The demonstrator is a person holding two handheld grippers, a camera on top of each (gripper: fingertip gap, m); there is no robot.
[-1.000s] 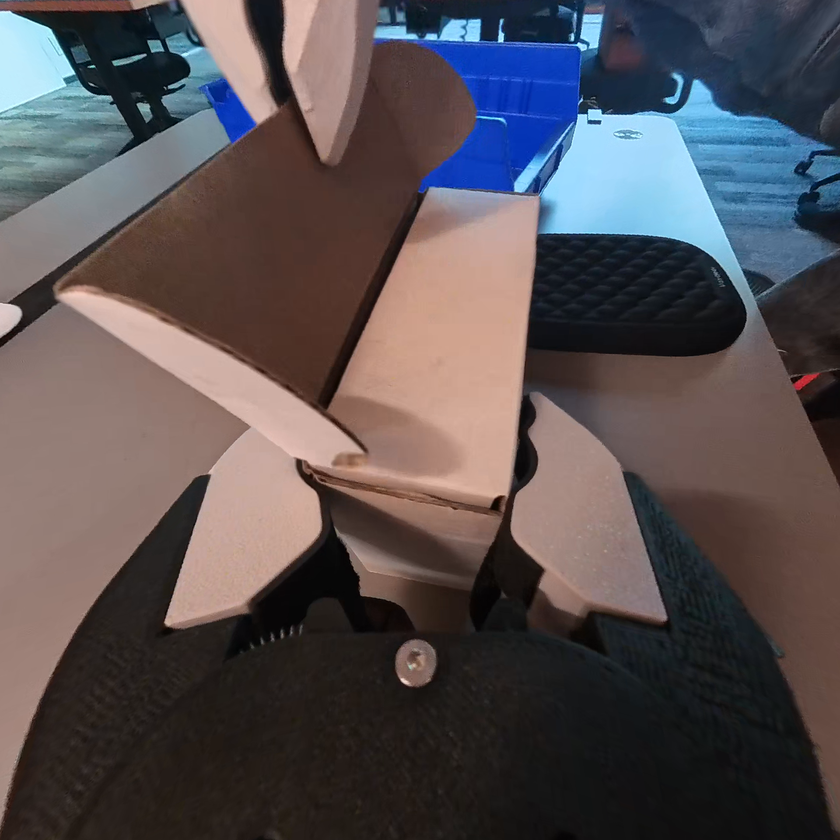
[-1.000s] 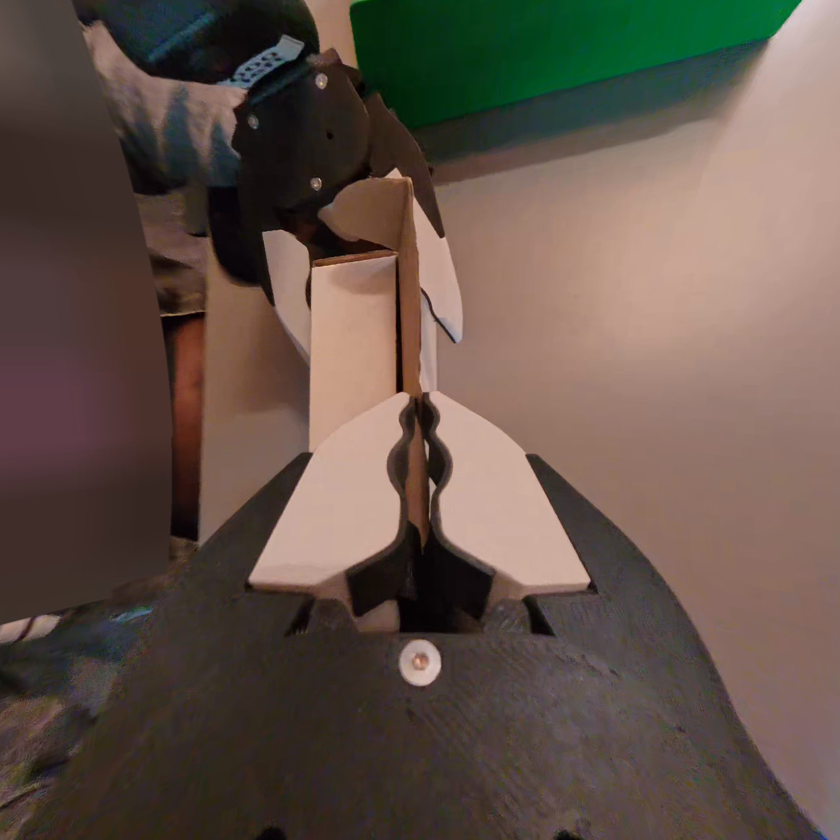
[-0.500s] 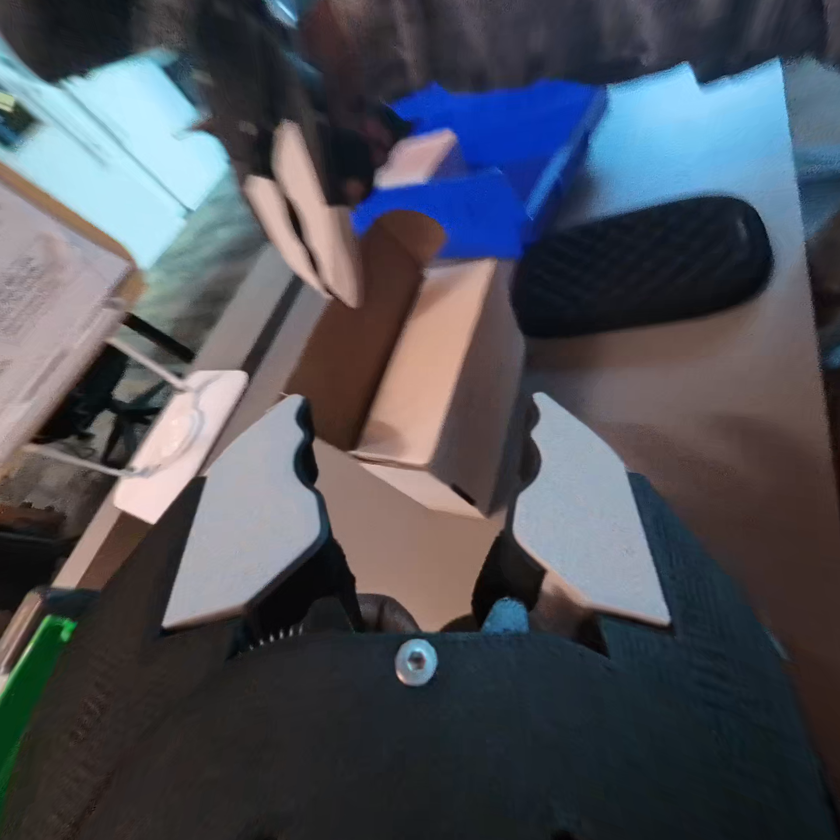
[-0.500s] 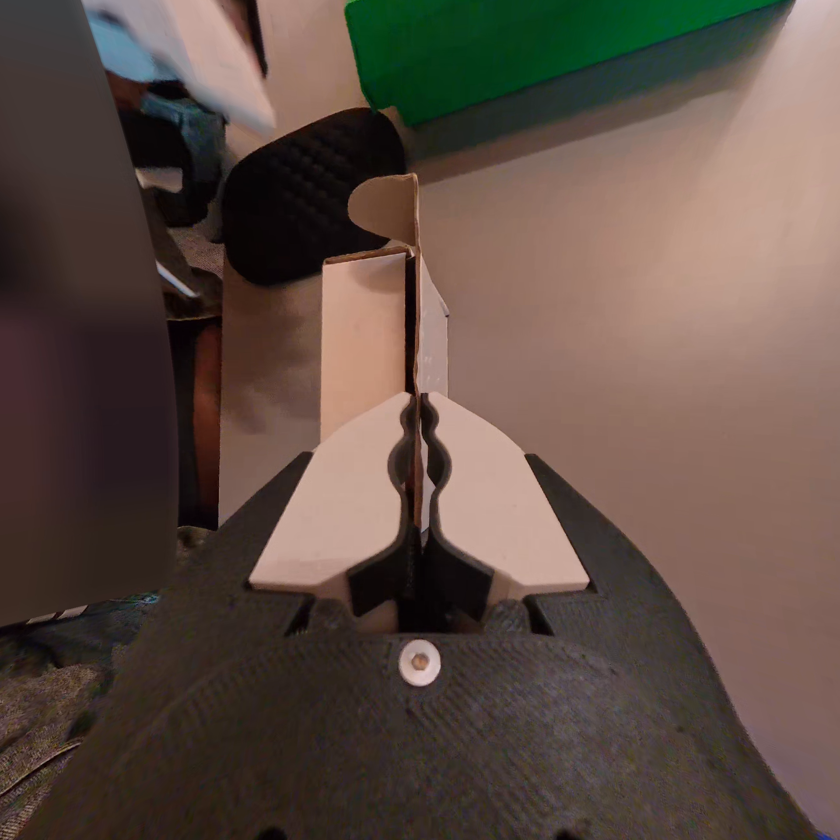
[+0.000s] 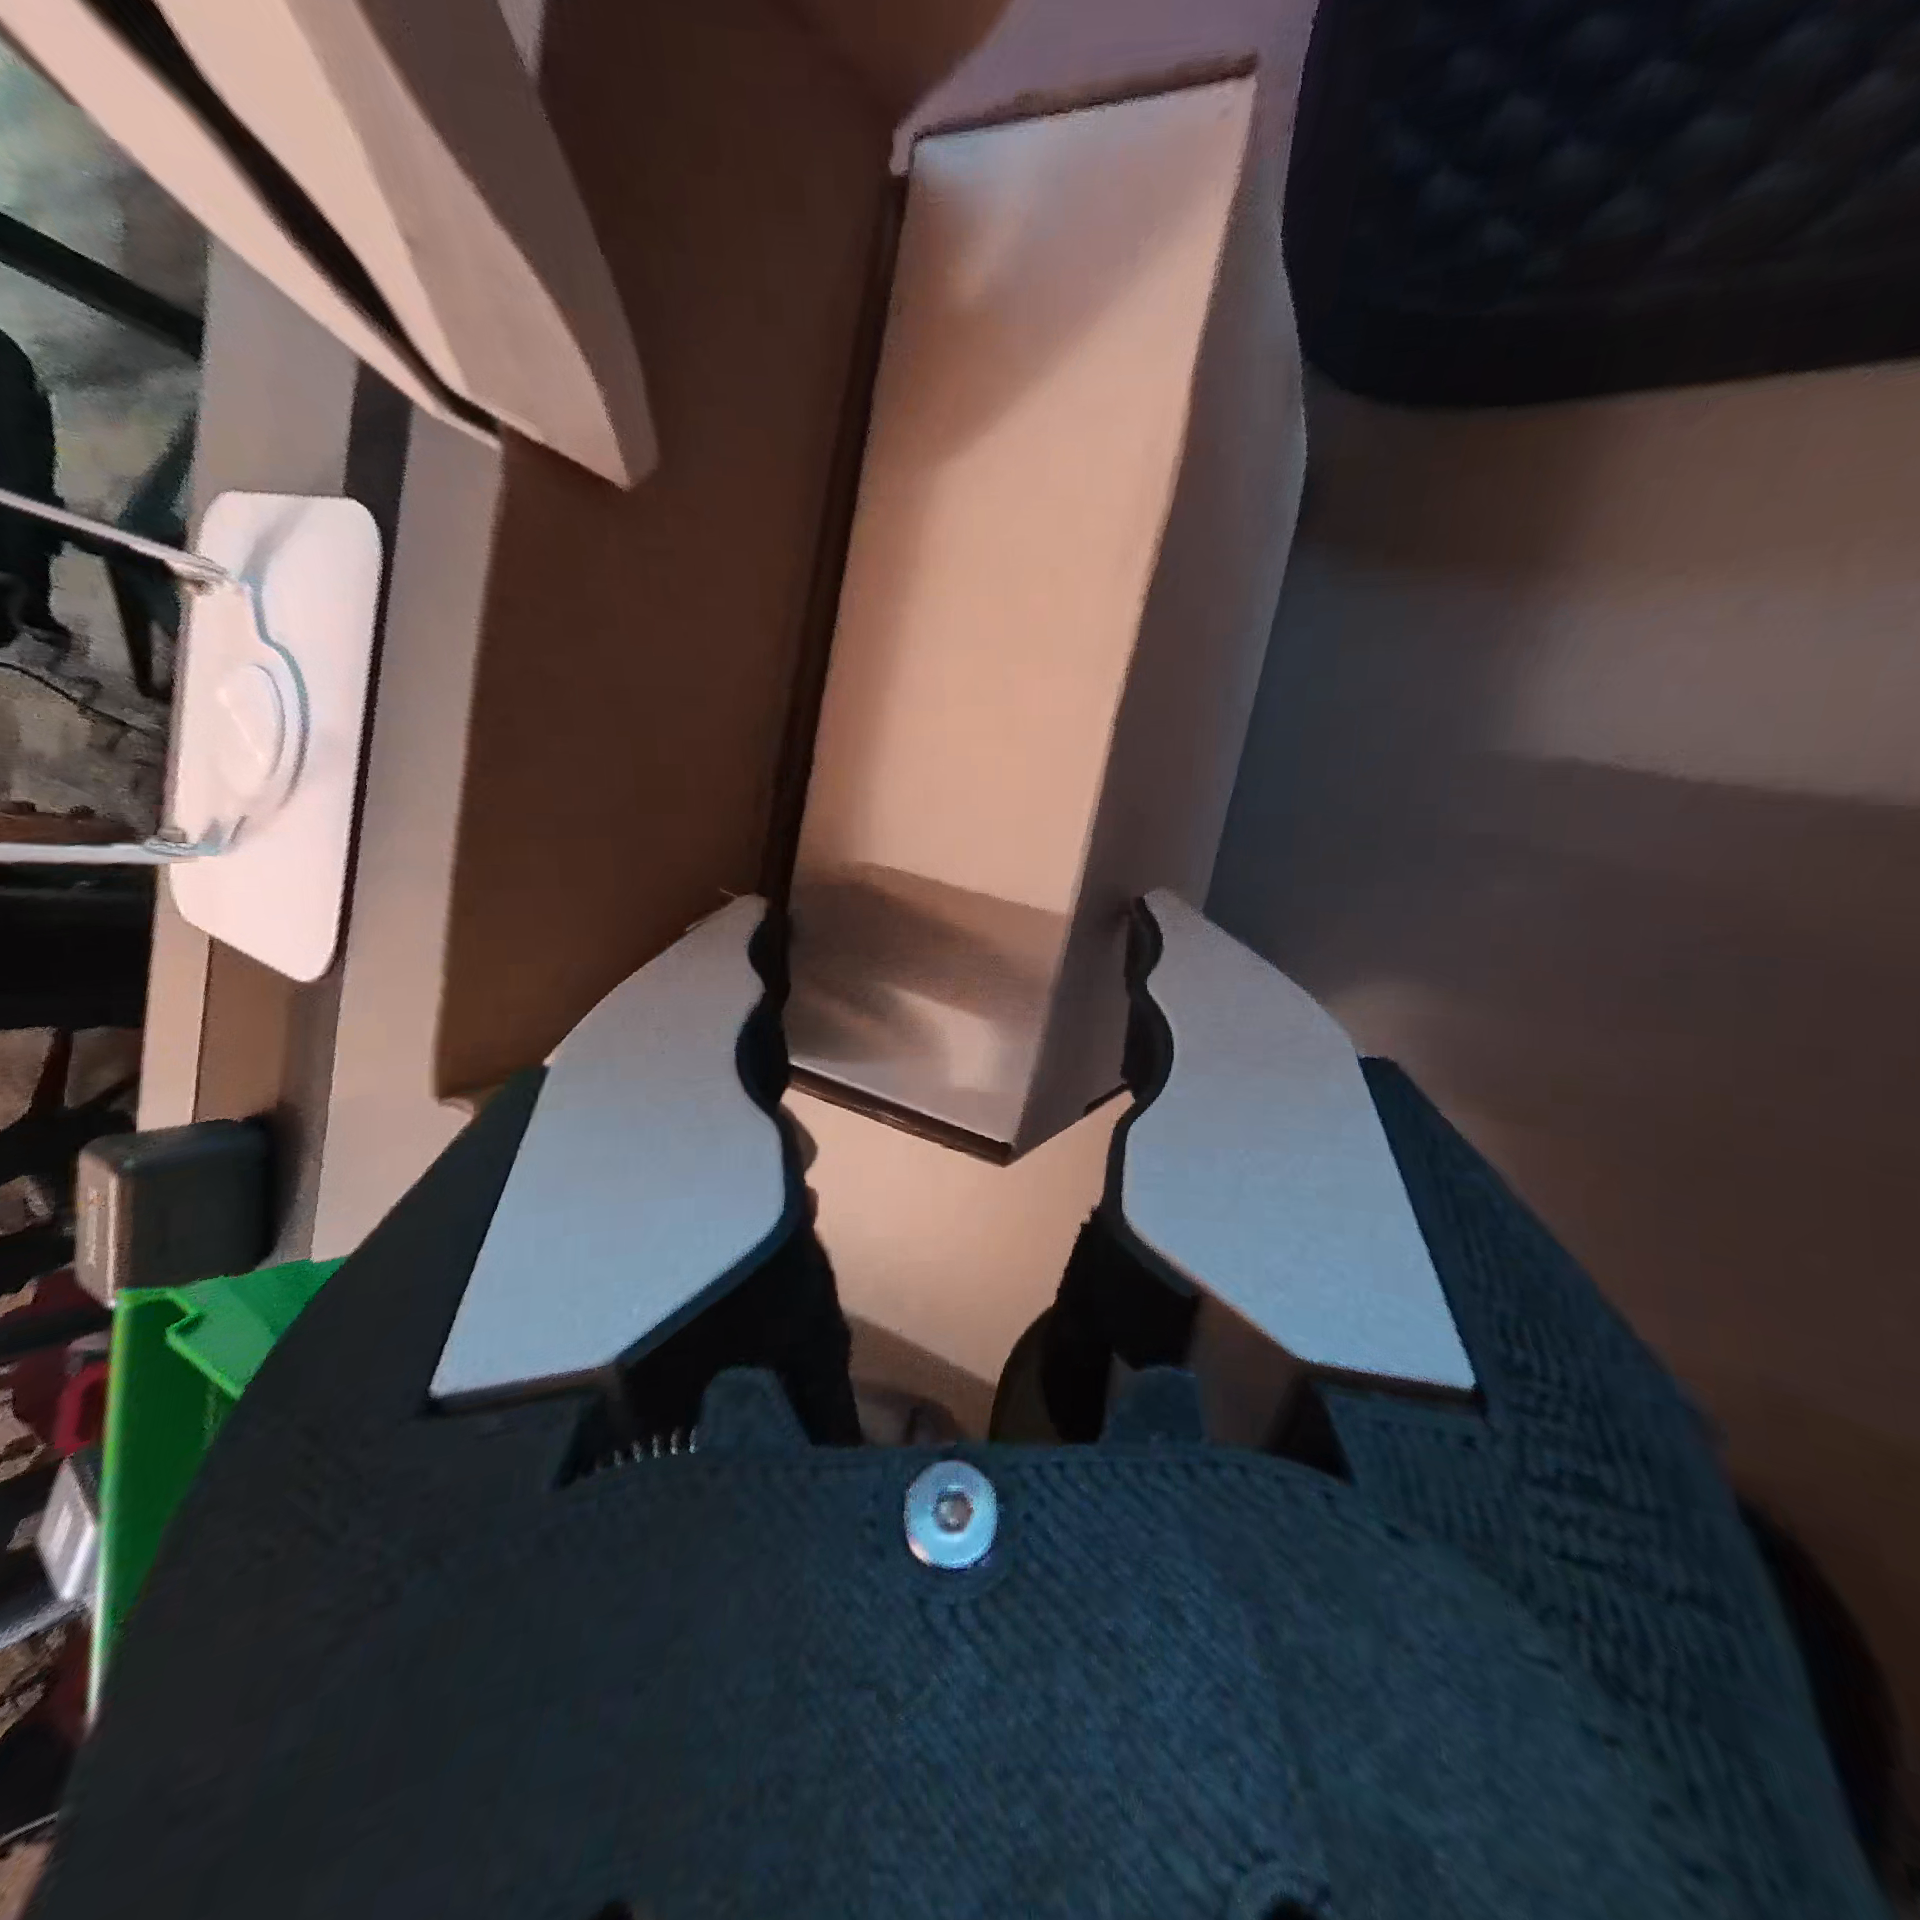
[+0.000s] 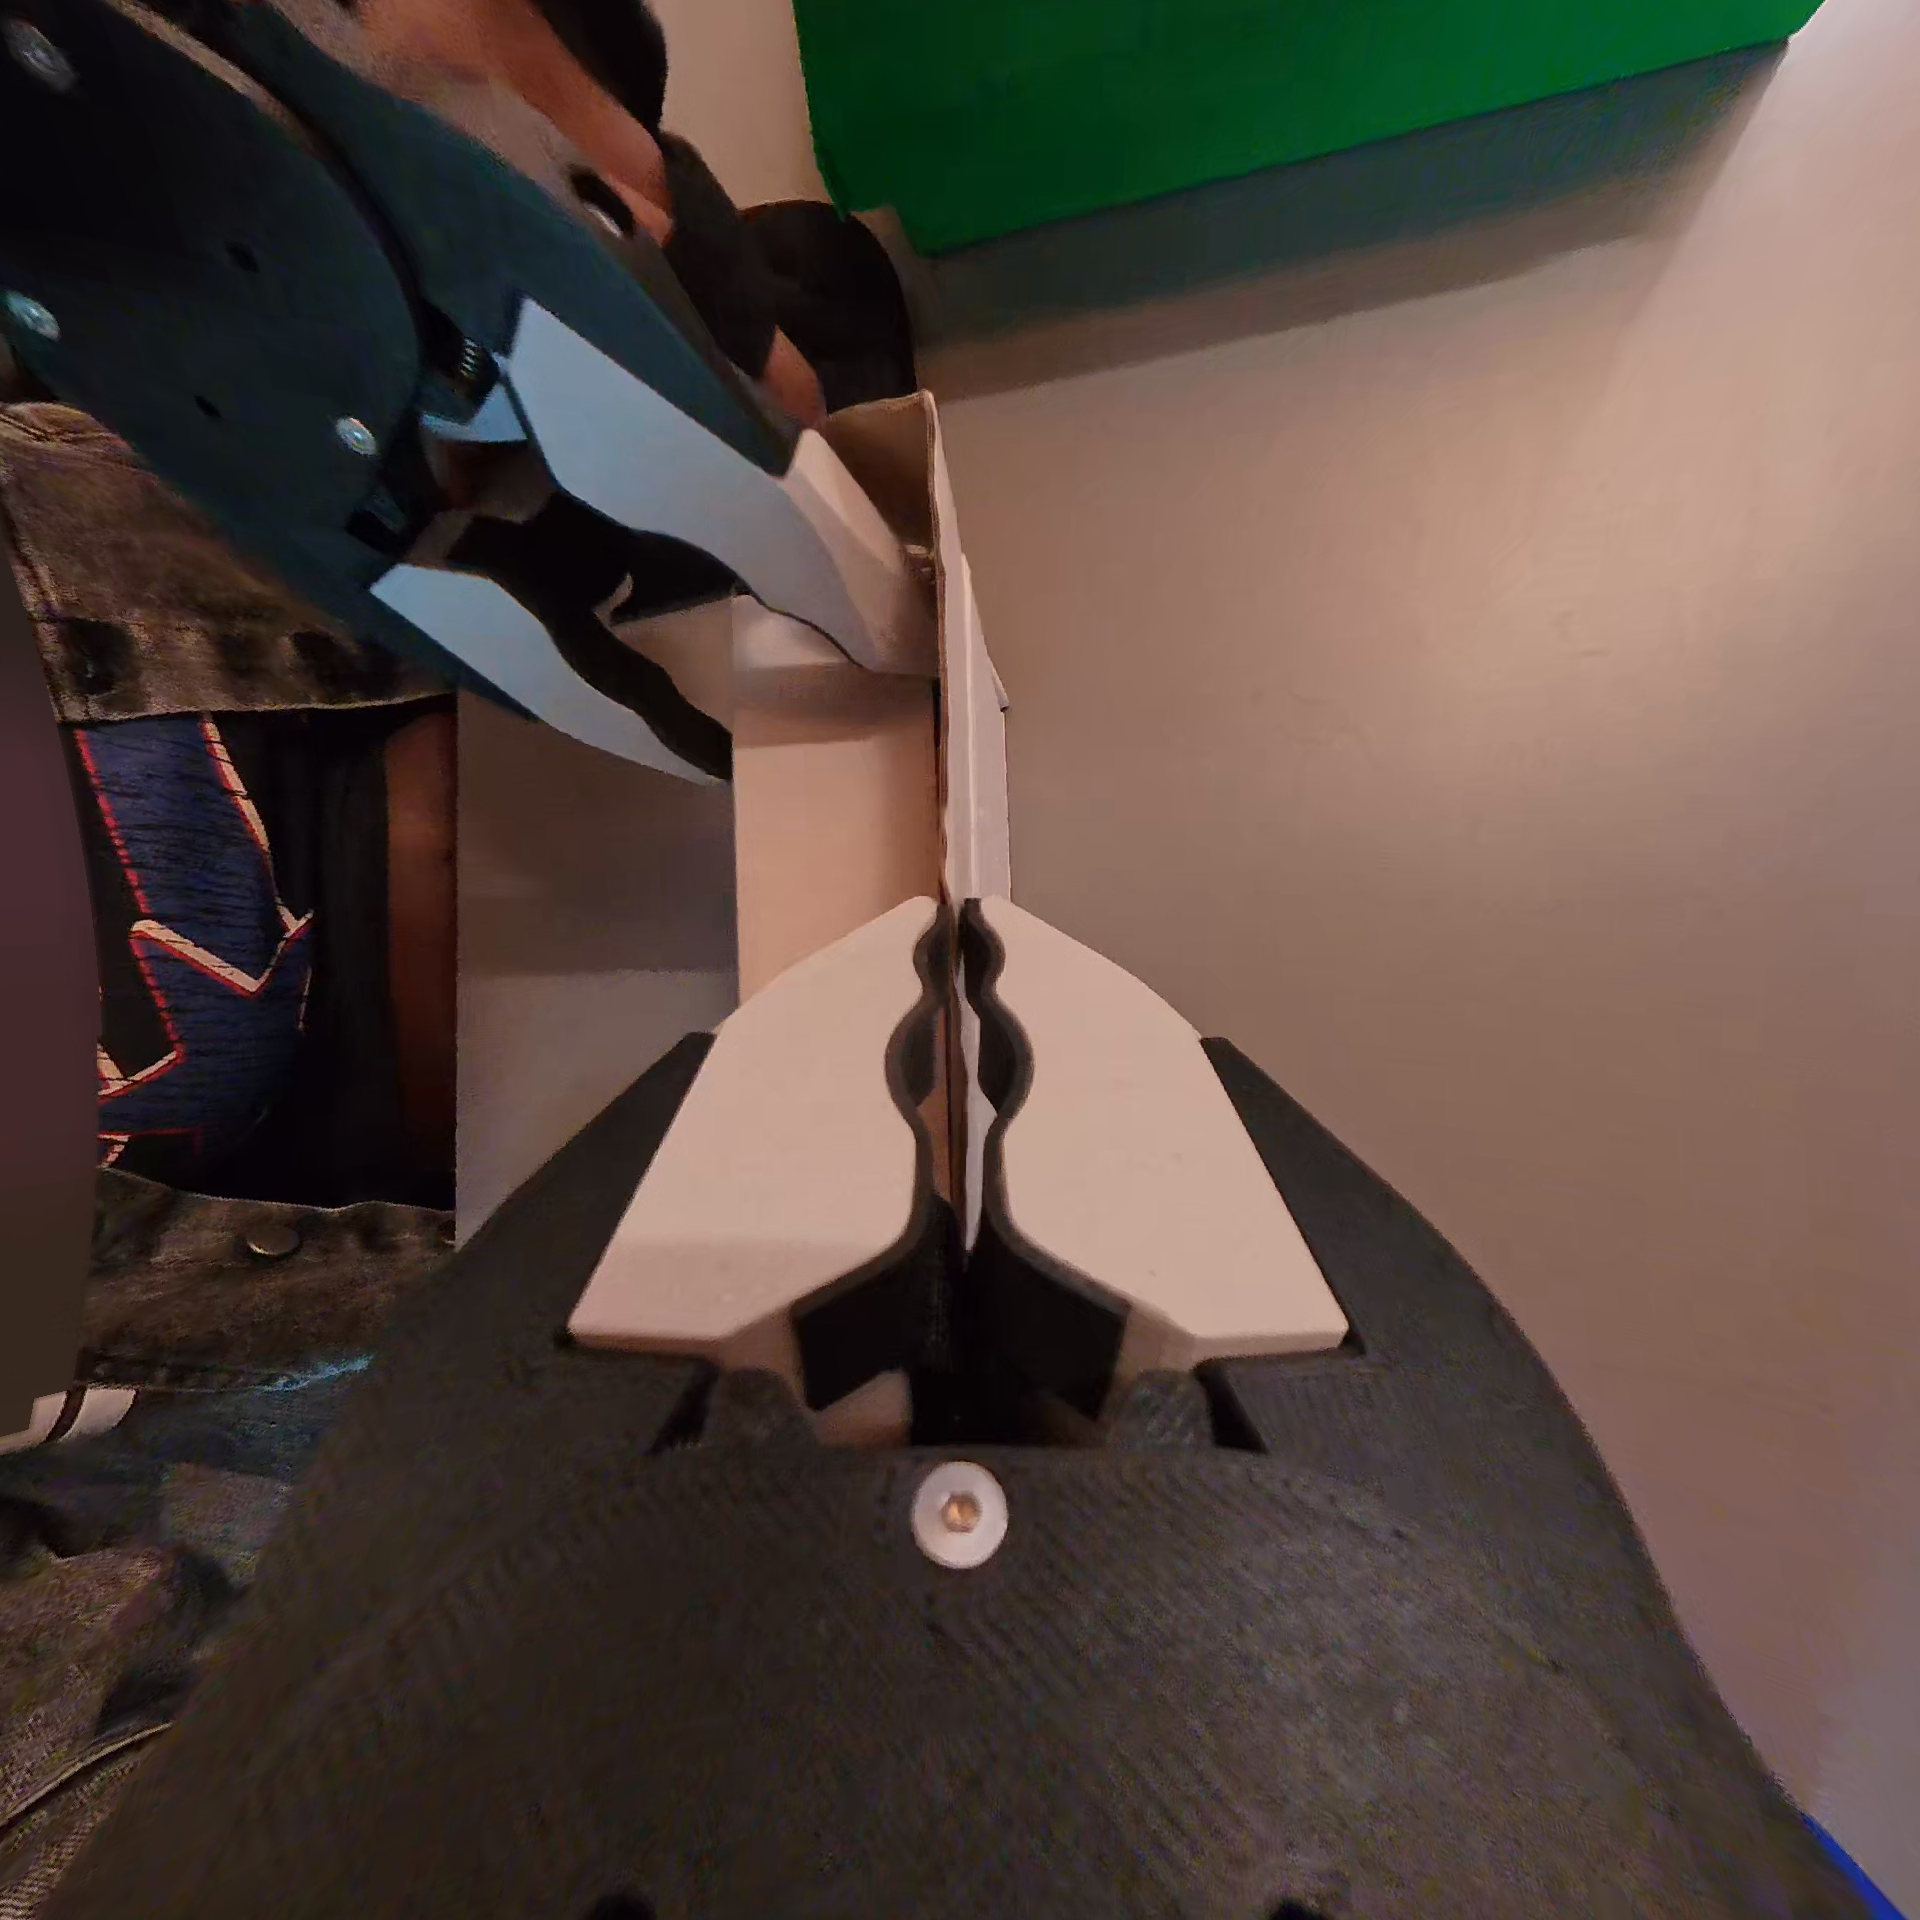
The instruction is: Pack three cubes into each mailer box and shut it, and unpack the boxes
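Observation:
A white mailer box (image 5: 1018, 520) lies on the table with its brown-lined lid (image 5: 644, 623) swung open to the left. No cubes show. My left gripper (image 5: 951, 925) is open and points down, its fingers straddling the box's near end. My right gripper (image 6: 954, 914) is shut on the edge of the raised lid (image 6: 940, 582), which it holds upright. The right gripper's fingers show in the left wrist view at the top left (image 5: 416, 239). The left gripper shows in the right wrist view (image 6: 805, 707), over the box's far end.
A black quilted wrist rest (image 5: 1610, 187) lies right of the box. A green bin (image 6: 1195, 104) stands at the table's far side and shows in the left wrist view (image 5: 177, 1382). A white plastic plate (image 5: 270, 717) sits at the table's left edge. A person's clothing (image 6: 208, 935) is close by. One gripper's finger ends stand about 8 centimeters off the other's.
My left gripper drew back off the box, then swung over it and now points down at its end. My right gripper kept hold of the lid.

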